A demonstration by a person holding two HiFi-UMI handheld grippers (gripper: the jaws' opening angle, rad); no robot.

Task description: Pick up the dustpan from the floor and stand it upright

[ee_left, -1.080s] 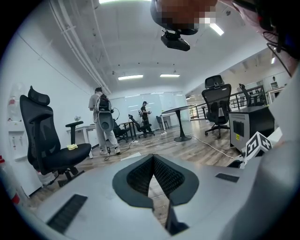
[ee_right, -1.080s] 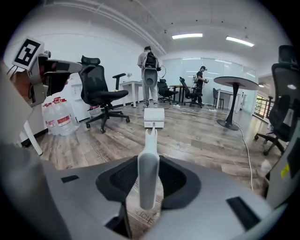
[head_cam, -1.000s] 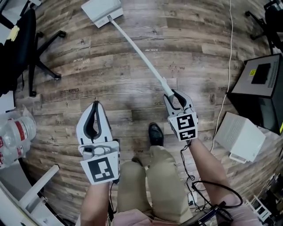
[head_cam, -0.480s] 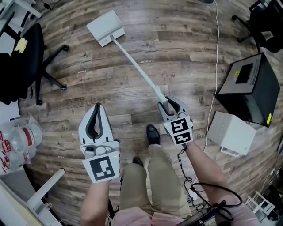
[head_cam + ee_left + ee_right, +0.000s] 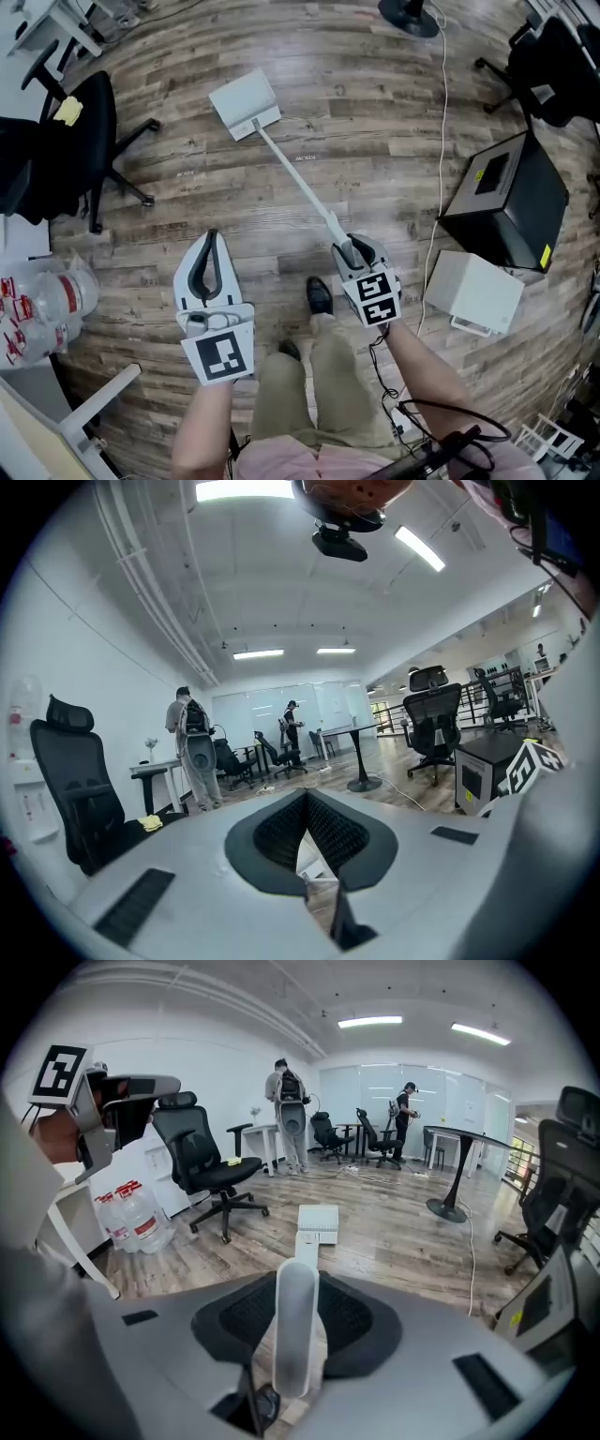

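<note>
The right gripper (image 5: 353,251) is clenching its fingers (image 5: 230,1321) on the end of the long white handle (image 5: 295,178) of the dustpan (image 5: 244,101). The handle is running slantwise away from this gripper. The flat white pan at its far end is lying low at the wooden floor (image 5: 375,112), in front of the person and a little to the left. The left gripper (image 5: 212,242) is hanging in front of the person's left leg, well apart from the dustpan. Its fingers (image 5: 272,836) are pressing together at the tips and are holding nothing.

About writing: each gripper is carrying a cube (image 5: 375,297) with black-and-white square markers. Some floor planks are bearing small printed words, too small to read. The black cabinet (image 5: 511,202) at the right is showing a yellow sticker (image 5: 484,177) on its top, and its print is not readable. The water bottles (image 5: 28,305) at the left edge are wearing red labels, which are also not readable.

About room: bare planks are surrounding the pan on all sides. The black office chair (image 5: 66,131) is standing to the left of the pan, its wheeled base near it but apart. A white cable (image 5: 441,122) is running along the floor to the right of the handle, toward a white box (image 5: 473,291). This box is standing just beside the cabinet and near the right gripper. The person's black shoe (image 5: 320,295) is standing between the two grippers.
</note>
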